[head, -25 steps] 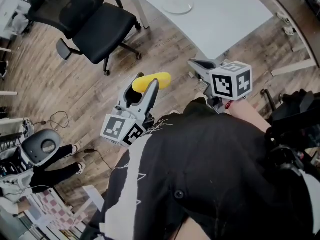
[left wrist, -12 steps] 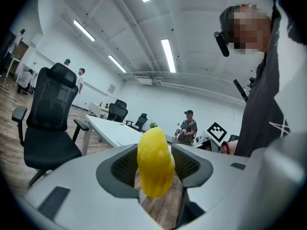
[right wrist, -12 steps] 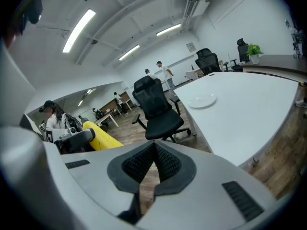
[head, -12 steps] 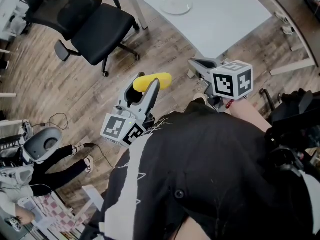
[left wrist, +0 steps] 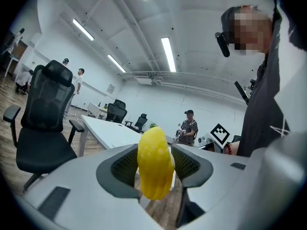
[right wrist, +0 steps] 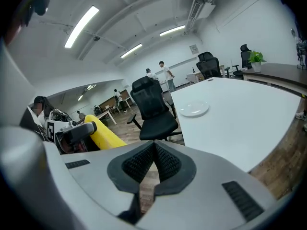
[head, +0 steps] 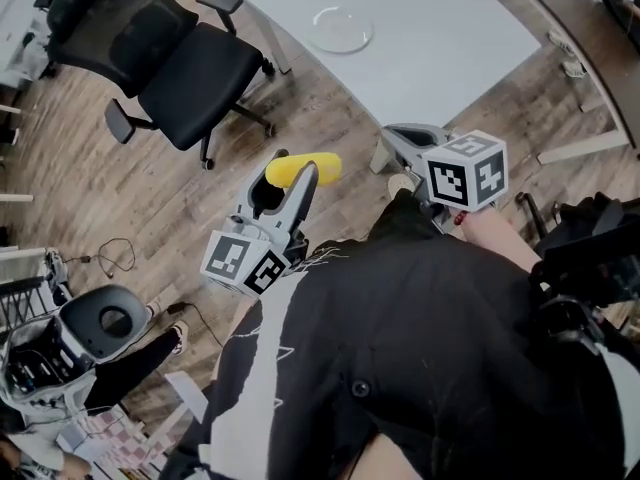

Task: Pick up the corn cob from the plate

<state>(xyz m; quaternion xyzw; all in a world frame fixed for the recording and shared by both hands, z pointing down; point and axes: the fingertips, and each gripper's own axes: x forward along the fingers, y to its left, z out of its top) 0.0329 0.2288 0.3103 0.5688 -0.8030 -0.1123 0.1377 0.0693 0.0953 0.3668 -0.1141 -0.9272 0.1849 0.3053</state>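
**Status.** The left gripper (head: pixel 293 170) is clamped on the corn cob (head: pixel 318 164). Both pads press its sides. The cob lies crosswise in the jaws, and most of its length projects past one side. The cob is well apart from the plate (head: pixel 340 30). It is clear of the table (head: pixel 450 48) on which the plate stands and is held above the wooden floor (head: pixel 150 188), on the person's side of the plate. The plate appears empty. The pick-up step is judged complete.

**Right gripper.** The right gripper (right wrist: pixel 154 159) has its jaws together with nothing between them. It is nearer the plate than the left gripper, close to the table edge.

**Hazards.**
- Off-centre grip: the overhanging length is likely to lever the cob around in the pads during a quick swing or stop.
- Rounded, ridged surface: contact area is probably small. Any slackening of the jaws is likely to release the cob.
- No support below: a released cob drops to the floor, not back onto the plate.
- The office chair (head: pixel 170 58) stands beside the plate's table. A wide sweep could strike it.
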